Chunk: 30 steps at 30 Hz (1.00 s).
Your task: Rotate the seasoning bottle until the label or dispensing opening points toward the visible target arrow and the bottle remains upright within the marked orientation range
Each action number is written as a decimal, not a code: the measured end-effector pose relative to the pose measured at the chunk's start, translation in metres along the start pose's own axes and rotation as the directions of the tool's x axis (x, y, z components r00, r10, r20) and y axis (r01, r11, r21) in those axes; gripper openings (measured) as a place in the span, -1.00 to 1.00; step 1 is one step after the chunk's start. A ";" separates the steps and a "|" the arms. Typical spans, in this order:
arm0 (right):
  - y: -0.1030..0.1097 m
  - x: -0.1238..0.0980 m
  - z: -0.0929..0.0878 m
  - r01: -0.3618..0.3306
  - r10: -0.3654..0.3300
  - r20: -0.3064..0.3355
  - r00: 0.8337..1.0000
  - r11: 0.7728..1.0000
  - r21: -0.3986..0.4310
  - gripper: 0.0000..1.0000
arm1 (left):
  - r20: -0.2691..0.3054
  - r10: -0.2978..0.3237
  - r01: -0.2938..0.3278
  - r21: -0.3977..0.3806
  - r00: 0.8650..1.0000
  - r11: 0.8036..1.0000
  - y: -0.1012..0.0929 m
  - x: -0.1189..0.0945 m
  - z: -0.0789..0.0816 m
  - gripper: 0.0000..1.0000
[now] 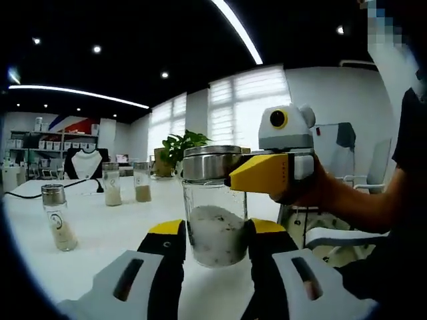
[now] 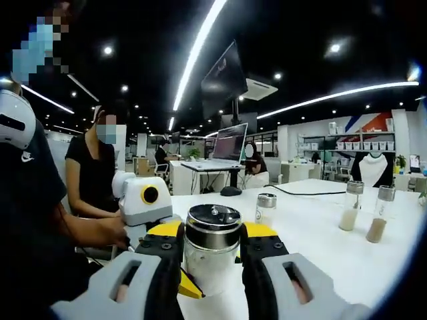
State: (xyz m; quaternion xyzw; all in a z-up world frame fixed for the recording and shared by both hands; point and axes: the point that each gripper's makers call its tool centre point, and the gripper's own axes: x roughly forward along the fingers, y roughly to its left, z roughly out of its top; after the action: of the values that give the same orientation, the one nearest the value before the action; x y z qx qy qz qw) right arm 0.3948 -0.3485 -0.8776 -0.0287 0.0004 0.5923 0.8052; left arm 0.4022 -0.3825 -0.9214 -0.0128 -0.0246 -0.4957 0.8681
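My left gripper jaws clamp the seasoning jar's glass body; my right gripper jaws clamp its steel lid, upright on the worktop.

My left gripper has its two yellow-tipped jaws closed against the lower body of the seasoning bottle, a clear glass jar holding pale grains flecked with dark bits, standing upright on the white table. My right gripper comes in from the right, its yellow jaw against the bottle's metal lid, my hand wrapped around its grip. Off to my left stands a small shaker with a metal cap; farther ahead, two taller jars stand side by side. A potted plant sits beyond the bottle.
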 end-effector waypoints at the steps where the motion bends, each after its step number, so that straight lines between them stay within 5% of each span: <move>1: 0.001 -0.001 0.001 -0.007 0.007 0.008 1.000 1.000 0.006 -0.40 | 0.009 -0.003 0.003 0.001 1.000 1.000 0.000 0.000 0.001 -0.26; 4: 0.000 -0.003 0.001 -0.008 0.008 0.024 1.000 1.000 0.026 -0.39 | 0.005 0.001 -0.001 -0.004 1.000 1.000 -0.003 -0.001 0.003 -0.27; 8: -0.001 0.001 -0.001 0.033 -0.033 0.012 0.999 0.999 -0.004 -0.39 | -0.042 0.079 -0.078 0.031 0.996 0.996 0.005 -0.002 -0.001 -0.28; 16: -0.005 0.009 0.002 0.141 -0.141 -0.001 0.990 0.990 -0.025 -0.38 | -0.027 0.191 -0.187 0.105 0.981 0.977 0.015 -0.004 0.003 -0.29; 24: -0.013 0.013 0.006 0.299 -0.298 0.024 0.954 0.954 -0.010 -0.36 | 0.011 0.310 -0.309 0.128 0.951 0.942 0.020 -0.003 0.008 -0.29; 30: -0.014 0.009 0.002 0.319 -0.319 0.011 0.948 0.947 -0.048 -0.38 | 0.009 0.275 -0.275 0.096 0.961 0.957 0.018 0.003 0.003 -0.28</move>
State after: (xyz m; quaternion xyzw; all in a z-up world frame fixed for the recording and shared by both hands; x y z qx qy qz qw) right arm 0.4104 -0.3437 -0.8748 -0.0475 -0.0200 0.4542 0.8894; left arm 0.4191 -0.3753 -0.9185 0.0266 -0.0447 -0.3683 0.9282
